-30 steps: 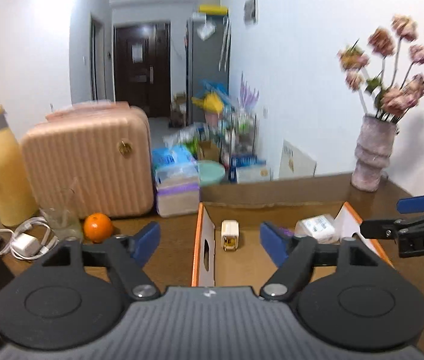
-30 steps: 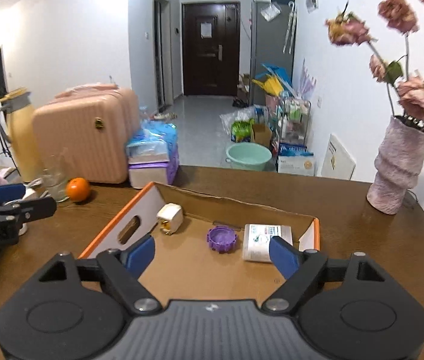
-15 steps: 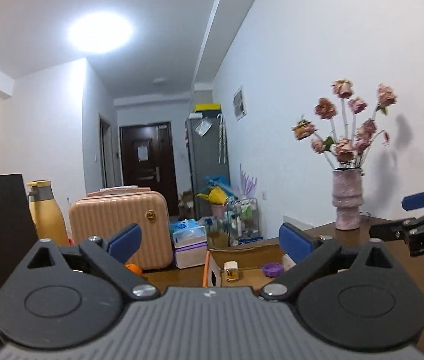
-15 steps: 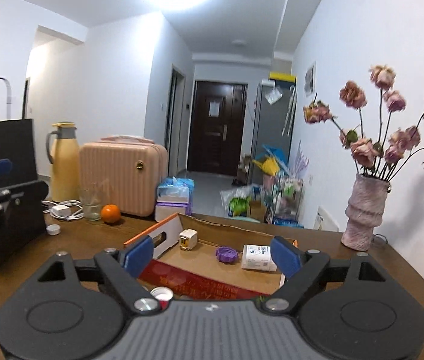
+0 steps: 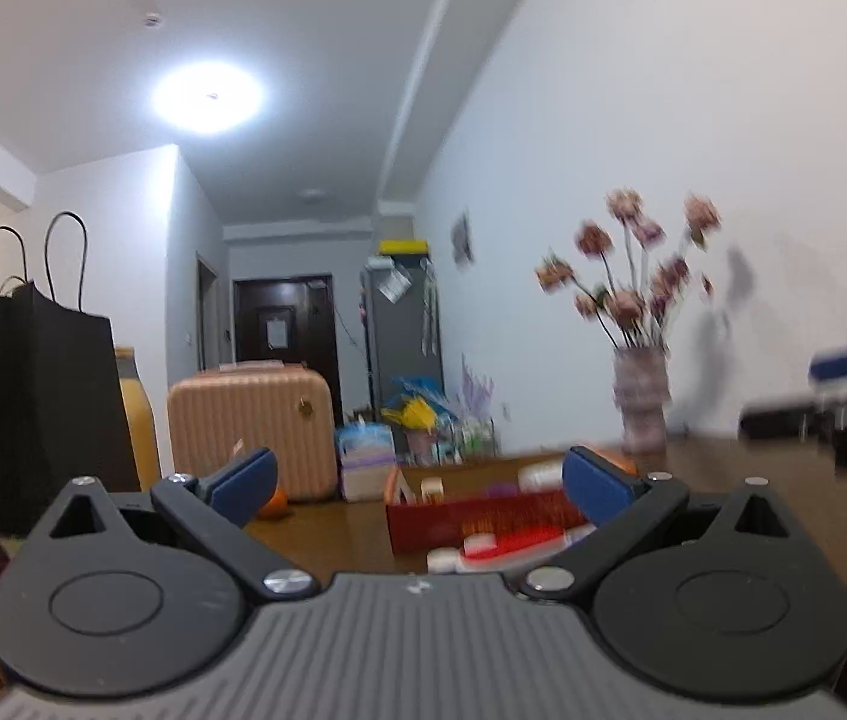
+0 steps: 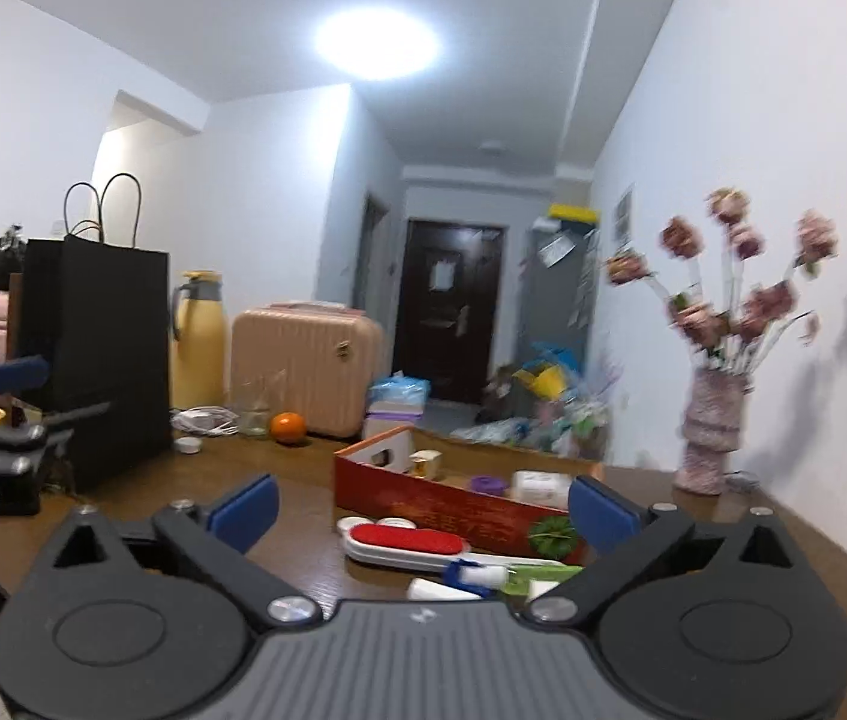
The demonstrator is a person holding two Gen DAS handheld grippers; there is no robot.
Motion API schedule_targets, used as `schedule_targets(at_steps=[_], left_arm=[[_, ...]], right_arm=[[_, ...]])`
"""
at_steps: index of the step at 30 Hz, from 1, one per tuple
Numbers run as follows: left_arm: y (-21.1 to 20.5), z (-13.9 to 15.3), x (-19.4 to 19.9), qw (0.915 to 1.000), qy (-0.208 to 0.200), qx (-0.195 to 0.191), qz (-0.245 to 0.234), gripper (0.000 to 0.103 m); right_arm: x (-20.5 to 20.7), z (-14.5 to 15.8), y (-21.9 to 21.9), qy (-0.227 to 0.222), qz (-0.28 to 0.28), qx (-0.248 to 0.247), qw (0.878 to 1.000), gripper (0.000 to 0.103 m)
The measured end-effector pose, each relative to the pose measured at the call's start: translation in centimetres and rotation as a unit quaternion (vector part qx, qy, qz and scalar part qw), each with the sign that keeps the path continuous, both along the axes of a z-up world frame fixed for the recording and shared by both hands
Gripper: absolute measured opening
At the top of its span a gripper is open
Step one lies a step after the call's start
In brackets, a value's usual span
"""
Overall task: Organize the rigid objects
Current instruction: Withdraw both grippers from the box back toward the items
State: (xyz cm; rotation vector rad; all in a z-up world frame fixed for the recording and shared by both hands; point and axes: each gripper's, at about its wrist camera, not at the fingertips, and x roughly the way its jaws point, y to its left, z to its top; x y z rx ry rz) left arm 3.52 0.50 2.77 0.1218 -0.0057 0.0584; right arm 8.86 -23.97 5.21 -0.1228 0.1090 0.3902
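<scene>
A shallow red-and-orange cardboard box (image 6: 453,507) stands on the brown table; it also shows in the left wrist view (image 5: 471,519). Inside are a small white charger (image 6: 425,461), a purple lid (image 6: 488,485) and a white packet (image 6: 537,485). In front of the box lie a red-and-white case (image 6: 402,543), a white cap (image 6: 353,523), a green tube (image 6: 519,573) and other small items. My right gripper (image 6: 420,510) is open and empty, held back from these items. My left gripper (image 5: 417,477) is open and empty, near the table's front edge.
A black paper bag (image 6: 99,354), a yellow flask (image 6: 198,339), a pink suitcase (image 6: 303,369), a glass (image 6: 255,408), an orange (image 6: 287,426) and a white cable (image 6: 201,420) stand at the left. A vase of flowers (image 6: 708,432) stands at the right.
Both grippers have pulled back from over the box and tilted upward, so the ceiling now shows. The items in front of the box have come into view.
</scene>
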Motion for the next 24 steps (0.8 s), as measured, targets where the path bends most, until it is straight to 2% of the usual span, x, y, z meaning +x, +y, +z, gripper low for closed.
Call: schedule_targets(at_steps=[1,3,6,11,14,17,21,24], left_arm=[[0.1,-0.5,-0.5,1.0,0.006,0.002,0.005,0.103],[0.2,-1.4,-0.6,0.9994,0.024,-0.019,0.014,0.103],[0.4,-2.0,-0.5,0.998,0.051,-0.036,0.004,0.103],[0.0,-2.7,-0.5,0.9987,0.04,-0.03,0.004,0.103],[-0.5,-3.2,0.0,0.999,0.039,-0.022,-0.002,0.103],[-1.0,-3.5,1.2,0.9984,0.051,-0.021,-0.012,0.103],[-1.4,-3.7,3.5,0.9948,0.087,-0.037,-0.037,0.103],[-2.4,-4.0,5.5,0.9938,0.097,-0.027,-0.048,0.103]], right_arm=[[-0.7,-0.6,-0.4,0.001,-0.011,0.006,1.0,0.103],[-1.6,-1.7,-1.3,0.01,-0.018,0.011,1.0,0.103],[-2.1,-3.1,-2.0,0.031,-0.034,0.007,0.999,0.103],[-1.9,-5.1,-2.1,0.061,-0.052,0.014,0.997,0.103],[-1.1,-5.7,-2.0,0.07,-0.033,0.018,0.997,0.103],[-0.4,-6.5,-2.2,0.059,0.001,0.018,0.998,0.103],[1.8,-7.2,-2.5,0.082,-0.024,0.017,0.996,0.102],[3.9,-7.6,-3.6,0.103,-0.04,0.034,0.993,0.099]])
